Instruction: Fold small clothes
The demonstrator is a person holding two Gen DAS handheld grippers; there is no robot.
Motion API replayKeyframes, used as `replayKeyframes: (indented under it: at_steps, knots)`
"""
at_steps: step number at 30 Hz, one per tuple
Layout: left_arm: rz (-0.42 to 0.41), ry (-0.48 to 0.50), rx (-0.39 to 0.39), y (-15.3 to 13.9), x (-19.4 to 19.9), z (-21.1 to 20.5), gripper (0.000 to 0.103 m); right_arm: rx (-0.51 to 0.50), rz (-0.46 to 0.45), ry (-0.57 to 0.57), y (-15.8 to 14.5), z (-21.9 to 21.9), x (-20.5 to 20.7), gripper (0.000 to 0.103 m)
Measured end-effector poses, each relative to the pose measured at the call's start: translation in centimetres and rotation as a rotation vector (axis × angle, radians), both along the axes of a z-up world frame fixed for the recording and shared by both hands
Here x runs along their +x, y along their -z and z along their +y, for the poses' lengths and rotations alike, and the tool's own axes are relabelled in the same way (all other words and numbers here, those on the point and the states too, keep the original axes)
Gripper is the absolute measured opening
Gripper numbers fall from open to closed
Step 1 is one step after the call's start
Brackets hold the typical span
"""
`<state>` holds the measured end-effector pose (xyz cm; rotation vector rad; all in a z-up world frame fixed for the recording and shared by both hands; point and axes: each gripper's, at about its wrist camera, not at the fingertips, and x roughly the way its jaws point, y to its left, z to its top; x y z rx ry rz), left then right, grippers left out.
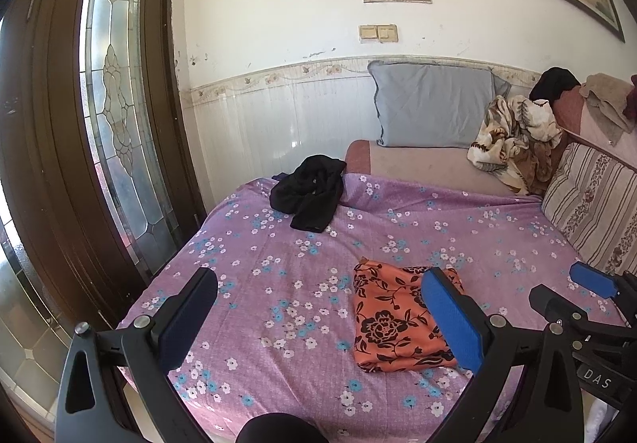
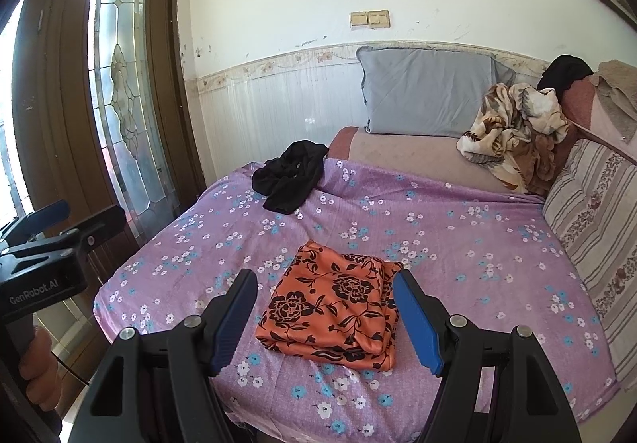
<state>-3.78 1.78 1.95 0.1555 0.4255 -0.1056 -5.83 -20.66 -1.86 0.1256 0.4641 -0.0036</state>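
Note:
An orange garment with a black flower print (image 1: 392,319) lies folded into a flat packet on the purple flowered bedsheet (image 1: 278,264); it also shows in the right wrist view (image 2: 334,311). A crumpled black garment (image 1: 308,190) lies at the far left of the sheet, also in the right wrist view (image 2: 288,174). My left gripper (image 1: 318,307) is open and empty, held above the sheet to the left of the orange packet. My right gripper (image 2: 324,319) is open and empty, held above the orange packet. Each gripper shows at the edge of the other's view.
A grey-blue pillow (image 1: 436,106) leans on the back wall. A crumpled cream and brown blanket (image 1: 513,140) lies at the back right. A striped cushion (image 1: 593,208) lines the right side. A brown door with stained glass (image 1: 115,116) stands left of the bed.

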Motion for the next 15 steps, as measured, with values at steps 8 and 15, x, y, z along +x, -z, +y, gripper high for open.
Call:
replayKeyframes:
  at_steps: [8,15]
  knots:
    - [0.035,-0.006,0.006,0.9,2.0,-0.4,0.102,0.024,0.036,0.005,1.0,-0.6,2.1,0.074]
    - [0.058,-0.018,0.006,1.2,3.8,-0.8,0.102,0.029,0.048,-0.017,1.1,-0.3,4.2,0.074]
